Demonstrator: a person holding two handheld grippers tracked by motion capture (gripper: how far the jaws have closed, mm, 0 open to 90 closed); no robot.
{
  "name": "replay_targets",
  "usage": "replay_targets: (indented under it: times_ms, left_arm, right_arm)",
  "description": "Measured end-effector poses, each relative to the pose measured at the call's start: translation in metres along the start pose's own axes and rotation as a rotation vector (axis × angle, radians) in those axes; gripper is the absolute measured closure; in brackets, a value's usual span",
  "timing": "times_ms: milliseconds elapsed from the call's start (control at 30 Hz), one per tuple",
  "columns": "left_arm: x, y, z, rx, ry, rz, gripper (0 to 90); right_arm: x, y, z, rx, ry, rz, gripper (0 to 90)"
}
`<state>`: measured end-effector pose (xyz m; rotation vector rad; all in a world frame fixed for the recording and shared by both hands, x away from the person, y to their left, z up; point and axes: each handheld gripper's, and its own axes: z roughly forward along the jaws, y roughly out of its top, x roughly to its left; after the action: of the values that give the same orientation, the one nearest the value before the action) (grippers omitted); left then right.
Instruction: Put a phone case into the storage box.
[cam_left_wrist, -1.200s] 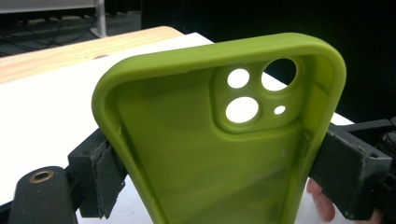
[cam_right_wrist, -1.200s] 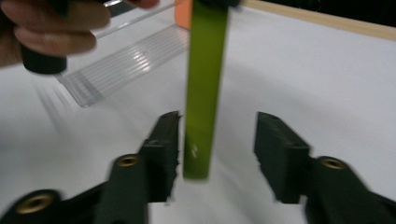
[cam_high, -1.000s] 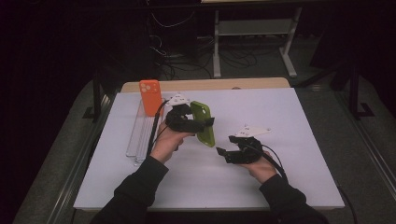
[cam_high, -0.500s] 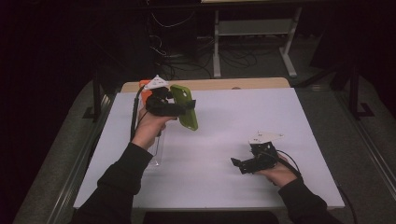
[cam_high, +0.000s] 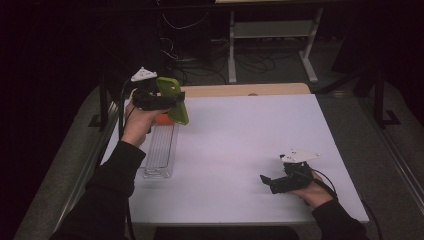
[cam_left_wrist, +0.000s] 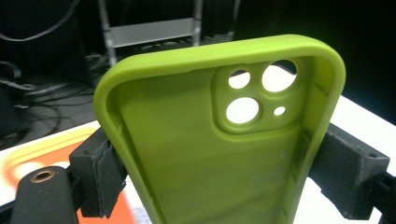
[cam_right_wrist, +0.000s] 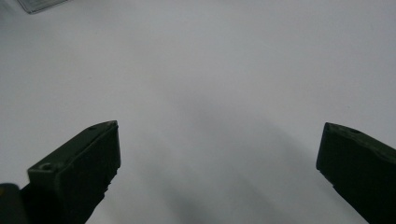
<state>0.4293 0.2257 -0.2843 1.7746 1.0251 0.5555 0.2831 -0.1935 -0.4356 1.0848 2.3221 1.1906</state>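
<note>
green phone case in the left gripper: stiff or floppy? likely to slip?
Probably flexible: the green phone case is an empty thin-walled shell, and the left gripper squeezes it across its side walls, so it may bow inward. Likely light, being hollow with camera cutouts. Its matte, rubbery-looking surface suggests it should not slip easily from the pads.

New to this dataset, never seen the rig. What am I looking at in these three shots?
A person at a white table holds a hand-operated two-jaw gripper in each hand. The high view looks down from above; each of the other two comes from a camera riding on one gripper. The left gripper is raised and clamps a green phone case by its sides. The right gripper rests low near the table's front edge, jaws open and empty. A clear tray and something orange lie on the left.
</note>
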Motion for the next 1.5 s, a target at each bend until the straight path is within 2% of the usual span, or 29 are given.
replay_targets:
  times_ms: [33,167,333,433,567,633,767,800,900,933,1167,1367,1400,1467,1500]
  left_arm:
    - [0.003,0.000,0.000,0.006,0.020,0.004,13.8]
    - [0.012,0.000,0.004,0.004,0.112,-0.006,13.8]
    - [0.020,-0.004,0.013,0.042,0.229,-0.009,13.7]
    - [0.023,-0.008,0.019,0.062,0.289,-0.021,13.7]
    - [0.030,-0.015,0.027,0.092,0.344,-0.021,13.6]
    - [0.032,-0.020,0.031,0.111,0.358,-0.034,13.6]
    - [0.036,-0.028,0.039,0.118,0.390,-0.042,13.6]
    - [0.036,-0.030,0.041,0.114,0.397,-0.051,13.6]
    - [0.039,-0.035,0.046,0.125,0.406,-0.068,13.5]
    - [0.040,-0.037,0.048,0.132,0.407,-0.057,13.5]
    - [0.042,-0.044,0.058,0.146,0.422,-0.071,13.4]
    - [0.044,-0.056,0.068,0.163,0.431,-0.079,13.2]
    - [0.045,-0.058,0.069,0.177,0.439,-0.063,13.2]
    - [0.045,-0.063,0.072,0.172,0.445,-0.067,13.1]
    - [0.046,-0.064,0.072,0.188,0.444,-0.061,13.0]
  right_arm:
    - [-0.001,0.000,0.000,-0.007,-0.004,-0.014,0.0]
    - [-0.001,-0.001,0.001,0.004,0.001,-0.007,0.0]
    - [0.000,-0.001,0.002,0.007,-0.002,-0.006,0.0]
    - [0.000,-0.001,0.002,0.008,-0.001,-0.004,0.0]
    - [0.000,-0.001,0.002,0.004,-0.001,-0.006,0.0]
    - [0.000,-0.001,0.002,0.004,-0.002,-0.005,0.0]
    - [-0.001,-0.001,0.002,0.000,-0.003,-0.014,0.0]
    - [0.000,-0.001,0.002,0.007,0.001,0.000,0.0]
    - [-0.001,-0.001,0.002,0.001,-0.001,-0.009,0.0]
    - [-0.001,-0.001,0.002,0.001,0.001,-0.007,0.0]
    - [-0.001,-0.001,0.002,-0.001,0.004,-0.009,0.0]
    - [-0.001,-0.001,0.001,-0.002,0.008,-0.005,0.0]
    - [-0.001,-0.001,0.001,-0.002,0.008,-0.004,0.0]
    - [-0.001,-0.001,0.001,-0.002,0.009,-0.004,0.0]
    - [-0.001,-0.001,0.001,-0.002,0.010,-0.002,0.0]
